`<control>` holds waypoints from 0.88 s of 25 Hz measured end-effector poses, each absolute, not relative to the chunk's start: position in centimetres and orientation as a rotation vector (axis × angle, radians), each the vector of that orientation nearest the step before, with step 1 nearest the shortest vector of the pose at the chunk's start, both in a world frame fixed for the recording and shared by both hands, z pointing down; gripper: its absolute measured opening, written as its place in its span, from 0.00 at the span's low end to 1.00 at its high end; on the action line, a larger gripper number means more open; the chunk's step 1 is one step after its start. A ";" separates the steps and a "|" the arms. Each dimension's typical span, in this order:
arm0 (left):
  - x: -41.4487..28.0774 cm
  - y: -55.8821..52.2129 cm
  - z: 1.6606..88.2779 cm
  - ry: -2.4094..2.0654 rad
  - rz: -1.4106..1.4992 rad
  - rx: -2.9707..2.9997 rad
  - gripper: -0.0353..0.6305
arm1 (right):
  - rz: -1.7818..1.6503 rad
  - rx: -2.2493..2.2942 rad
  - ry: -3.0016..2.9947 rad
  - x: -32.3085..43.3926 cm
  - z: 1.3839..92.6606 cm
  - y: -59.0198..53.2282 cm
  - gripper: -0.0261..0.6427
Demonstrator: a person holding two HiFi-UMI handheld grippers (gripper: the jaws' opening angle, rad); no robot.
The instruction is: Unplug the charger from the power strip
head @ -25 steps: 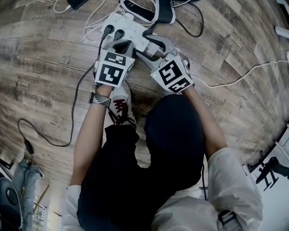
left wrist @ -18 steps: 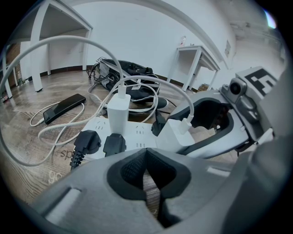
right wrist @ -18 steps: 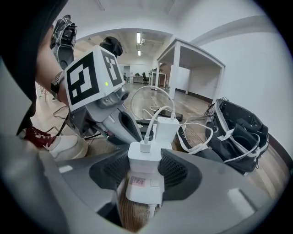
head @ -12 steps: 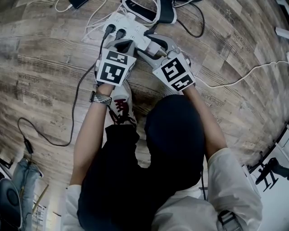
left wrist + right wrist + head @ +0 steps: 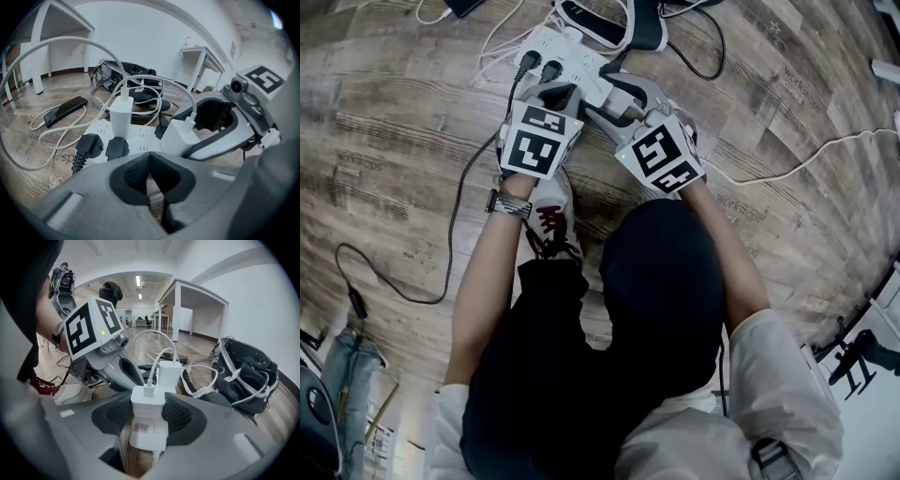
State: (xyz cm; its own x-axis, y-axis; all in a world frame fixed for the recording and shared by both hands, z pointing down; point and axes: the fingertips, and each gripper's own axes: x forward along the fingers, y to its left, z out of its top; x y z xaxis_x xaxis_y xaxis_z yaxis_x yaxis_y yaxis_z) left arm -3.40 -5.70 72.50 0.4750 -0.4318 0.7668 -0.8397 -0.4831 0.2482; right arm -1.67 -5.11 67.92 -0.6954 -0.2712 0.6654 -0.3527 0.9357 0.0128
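The white power strip (image 5: 555, 49) lies on the wood floor ahead of me, with two black plugs (image 5: 101, 146) and an upright white charger (image 5: 121, 116) in it. My right gripper (image 5: 149, 414) is shut on a second white charger (image 5: 148, 405) by the strip's near end, its white cable plugged in on top. Wood floor shows just under that charger; its prongs are hidden. In the left gripper view the same charger (image 5: 179, 136) leans at the strip's right end. My left gripper (image 5: 152, 182) is shut on nothing, low over the floor just before the strip (image 5: 140, 137).
A phone (image 5: 64, 109) on a white cable lies left of the strip. A black bag (image 5: 246, 367) with white straps sits beyond it. A black cord (image 5: 455, 220) and a white cable (image 5: 811, 157) cross the floor. My shoe (image 5: 548, 214) is under the grippers.
Almost nothing has changed. The right gripper has shifted very slightly while keeping its hold on the charger; the left gripper has stayed put.
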 end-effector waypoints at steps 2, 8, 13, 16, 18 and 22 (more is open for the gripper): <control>-3.4 -5.7 72.5 -1.048 0.850 2.104 0.06 | 0.125 0.471 -2.406 -1.8 67.0 -5.5 0.37; -3.3 -5.6 72.5 -1.046 0.849 2.102 0.06 | 0.168 0.528 -2.415 -0.9 66.4 -6.4 0.37; -3.4 -5.5 72.5 -1.050 0.854 2.100 0.06 | 0.311 0.558 -2.471 -0.5 66.1 -6.5 0.37; -3.3 -5.5 72.6 -1.050 0.853 2.103 0.06 | 0.447 0.566 -2.568 -0.4 65.8 -6.5 0.37; -3.3 -5.6 72.6 -1.052 0.852 2.107 0.06 | 0.532 0.570 -2.625 -0.3 65.6 -6.5 0.37; -3.4 -5.6 72.6 -1.053 0.853 2.107 0.06 | 0.581 0.553 -2.609 0.0 66.6 -6.1 0.37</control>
